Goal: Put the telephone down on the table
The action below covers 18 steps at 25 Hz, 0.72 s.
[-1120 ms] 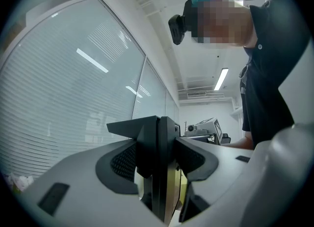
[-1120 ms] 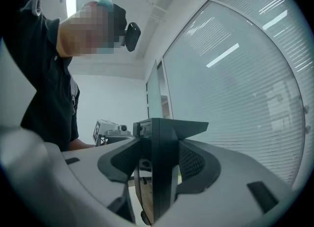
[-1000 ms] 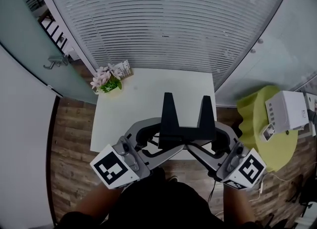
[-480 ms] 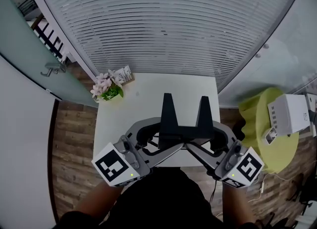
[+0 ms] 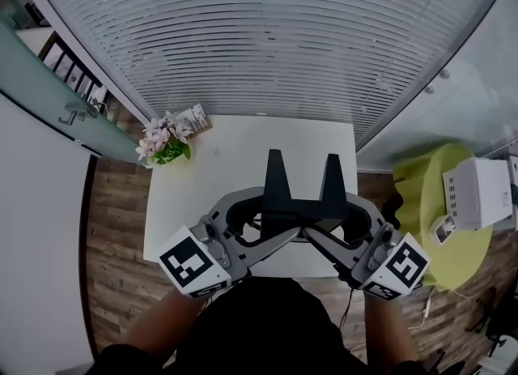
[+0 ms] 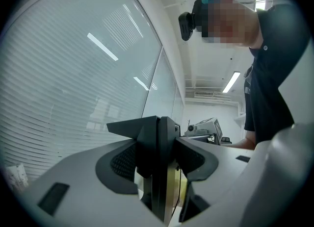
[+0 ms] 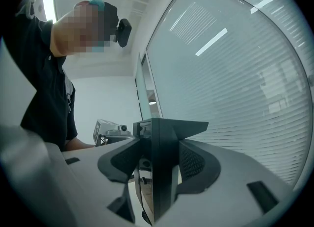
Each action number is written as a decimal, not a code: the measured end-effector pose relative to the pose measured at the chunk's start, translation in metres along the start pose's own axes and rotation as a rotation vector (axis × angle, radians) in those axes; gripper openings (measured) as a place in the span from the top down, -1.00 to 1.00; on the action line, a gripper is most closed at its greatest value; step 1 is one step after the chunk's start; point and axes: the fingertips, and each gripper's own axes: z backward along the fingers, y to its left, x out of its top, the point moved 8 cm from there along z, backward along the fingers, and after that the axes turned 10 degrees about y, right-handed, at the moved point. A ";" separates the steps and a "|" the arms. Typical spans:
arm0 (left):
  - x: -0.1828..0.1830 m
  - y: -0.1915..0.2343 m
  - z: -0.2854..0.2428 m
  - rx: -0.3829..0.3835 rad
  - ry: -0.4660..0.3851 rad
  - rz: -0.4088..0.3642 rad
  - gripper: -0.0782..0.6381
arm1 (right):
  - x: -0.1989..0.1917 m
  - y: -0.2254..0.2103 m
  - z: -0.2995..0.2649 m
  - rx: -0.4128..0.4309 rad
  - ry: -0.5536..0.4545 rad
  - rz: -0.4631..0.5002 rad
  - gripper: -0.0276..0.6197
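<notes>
The black telephone (image 5: 303, 203) hangs over the near part of the white table (image 5: 227, 155), its two upright horns pointing away from me. My left gripper (image 5: 275, 218) is shut on its left end and my right gripper (image 5: 328, 218) on its right end. In the left gripper view the telephone (image 6: 157, 162) stands edge-on between the jaws of the left gripper (image 6: 157, 164), with both pads pressed on it. The right gripper view shows the same hold: the right gripper (image 7: 161, 164) clamps the telephone's (image 7: 162, 147) dark edge. Its underside is hidden, so I cannot tell whether it touches the table.
A pot of pink flowers (image 5: 162, 142) and a small printed card (image 5: 194, 118) stand at the table's far left corner. A yellow-green round table (image 5: 429, 203) with a white box (image 5: 477, 195) is at the right. A glass wall with blinds (image 5: 267, 33) runs behind the table.
Both grippers have carried the telephone forward over the table and a little lower. The hold on it looks the same.
</notes>
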 end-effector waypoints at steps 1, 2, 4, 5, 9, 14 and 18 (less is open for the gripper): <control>-0.003 0.002 -0.005 -0.004 0.001 0.011 0.13 | -0.004 -0.005 0.001 -0.001 0.008 -0.012 0.17; -0.007 0.003 -0.010 -0.014 0.004 0.016 0.13 | -0.008 -0.009 0.002 -0.003 0.016 -0.025 0.17; -0.017 0.006 -0.019 -0.029 0.016 0.031 0.13 | -0.018 -0.018 0.004 -0.003 0.038 -0.046 0.17; -0.024 0.008 -0.023 -0.028 0.029 0.044 0.13 | -0.024 -0.022 0.005 -0.002 0.051 -0.056 0.17; -0.051 0.012 -0.040 -0.031 0.069 0.113 0.13 | -0.051 -0.037 0.008 0.007 0.102 -0.128 0.17; -0.086 0.019 -0.057 -0.045 0.122 0.198 0.13 | -0.087 -0.052 0.009 0.015 0.162 -0.214 0.17; -0.113 0.021 -0.069 -0.055 0.171 0.250 0.13 | -0.118 -0.061 0.011 0.019 0.200 -0.280 0.17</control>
